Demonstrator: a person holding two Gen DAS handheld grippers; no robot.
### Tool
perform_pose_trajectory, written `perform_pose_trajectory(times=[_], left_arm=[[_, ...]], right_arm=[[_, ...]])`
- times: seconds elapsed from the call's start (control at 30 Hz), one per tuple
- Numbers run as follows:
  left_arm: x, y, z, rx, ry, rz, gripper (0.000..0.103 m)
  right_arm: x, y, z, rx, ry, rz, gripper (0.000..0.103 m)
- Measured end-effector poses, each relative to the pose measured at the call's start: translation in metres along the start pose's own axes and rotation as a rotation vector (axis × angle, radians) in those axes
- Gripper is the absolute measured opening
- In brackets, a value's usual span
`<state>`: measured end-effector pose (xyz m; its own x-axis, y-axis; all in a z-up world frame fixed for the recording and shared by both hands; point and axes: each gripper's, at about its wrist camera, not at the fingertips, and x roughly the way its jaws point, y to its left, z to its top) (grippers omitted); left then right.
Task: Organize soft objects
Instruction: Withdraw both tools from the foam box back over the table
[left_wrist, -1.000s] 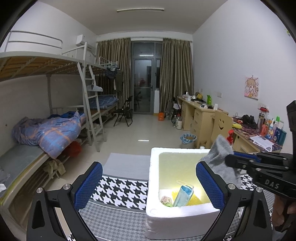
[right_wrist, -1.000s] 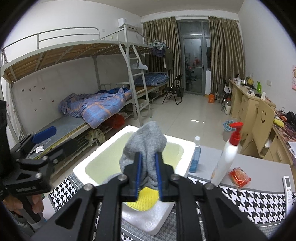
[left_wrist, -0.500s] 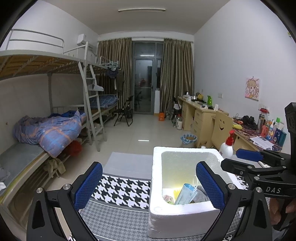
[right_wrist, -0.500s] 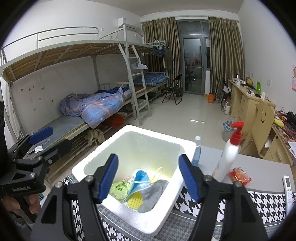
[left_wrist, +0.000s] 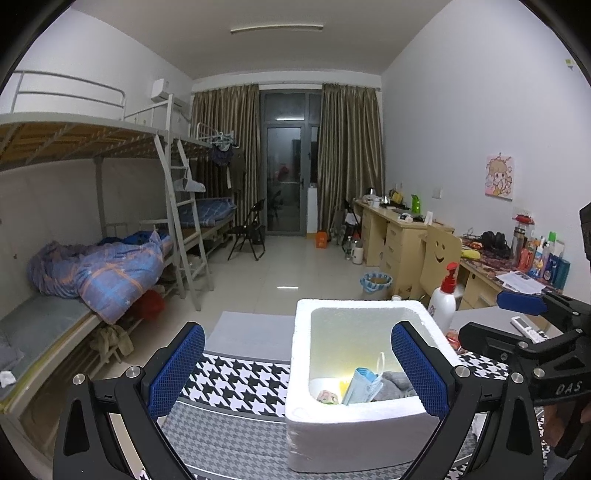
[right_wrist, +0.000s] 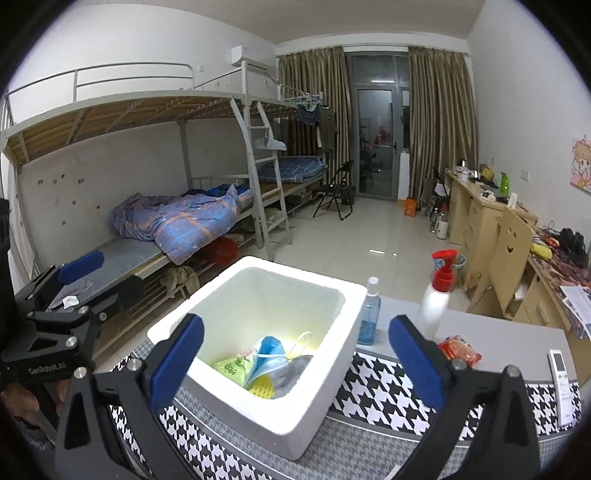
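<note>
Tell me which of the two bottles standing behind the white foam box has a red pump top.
The taller white bottle, standing to the right. The other, a small blue bottle right beside the foam box, has a plain clear cap.

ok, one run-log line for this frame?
phase: release done | right gripper: jaws just opened, empty | grey sock: in foam box, beside face mask | left gripper: open, empty
</note>
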<state>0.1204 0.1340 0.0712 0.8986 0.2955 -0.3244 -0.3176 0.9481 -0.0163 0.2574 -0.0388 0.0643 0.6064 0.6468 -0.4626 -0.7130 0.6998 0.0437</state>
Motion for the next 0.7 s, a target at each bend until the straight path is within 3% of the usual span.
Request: perform_pose_trajectory(times=[0.7], left_arm=[[-0.025,-0.014,0.001,0.022,-0.037,-0.014,0.102]], right_arm=[[-0.034,0.001,-0.012,-0.013,-0.044,-0.037,0.102]])
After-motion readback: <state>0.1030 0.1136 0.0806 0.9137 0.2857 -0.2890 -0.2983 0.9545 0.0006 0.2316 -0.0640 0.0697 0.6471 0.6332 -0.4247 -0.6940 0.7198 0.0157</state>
